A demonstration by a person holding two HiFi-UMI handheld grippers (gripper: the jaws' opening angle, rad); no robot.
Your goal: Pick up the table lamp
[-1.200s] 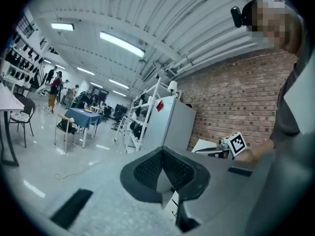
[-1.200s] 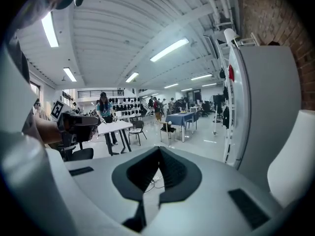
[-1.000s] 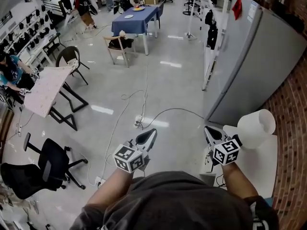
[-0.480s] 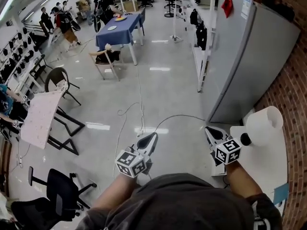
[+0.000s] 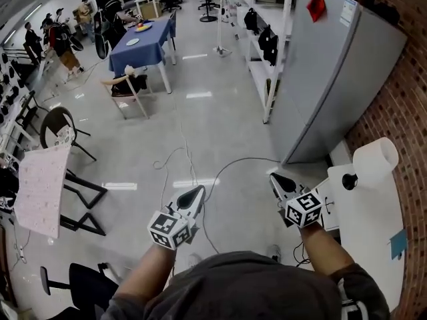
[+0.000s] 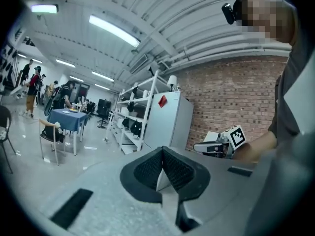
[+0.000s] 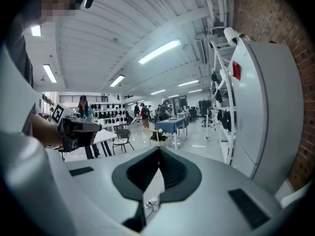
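The table lamp (image 5: 375, 160) has a white cylinder shade and a black knob (image 5: 349, 181). It stands at the far end of a white table (image 5: 370, 232) by the brick wall, at the right of the head view. My right gripper (image 5: 279, 180) is over the floor just left of that table, apart from the lamp, shut with nothing in it (image 7: 159, 154). Further left, my left gripper (image 5: 192, 194) hangs over the floor, its jaws also shut and empty (image 6: 162, 154). Neither gripper view shows the lamp.
A tall grey cabinet (image 5: 333, 79) stands beyond the lamp table, next to the brick wall (image 5: 400, 92). Cables (image 5: 200, 169) trail over the floor ahead. A tilted white board on a stand (image 5: 40, 189), a blue table (image 5: 143, 45), chairs and people fill the left and back.
Both grippers have swung across the room toward the white table, which now shows more fully at the right. The right gripper is nearer the lamp. Both stay shut.
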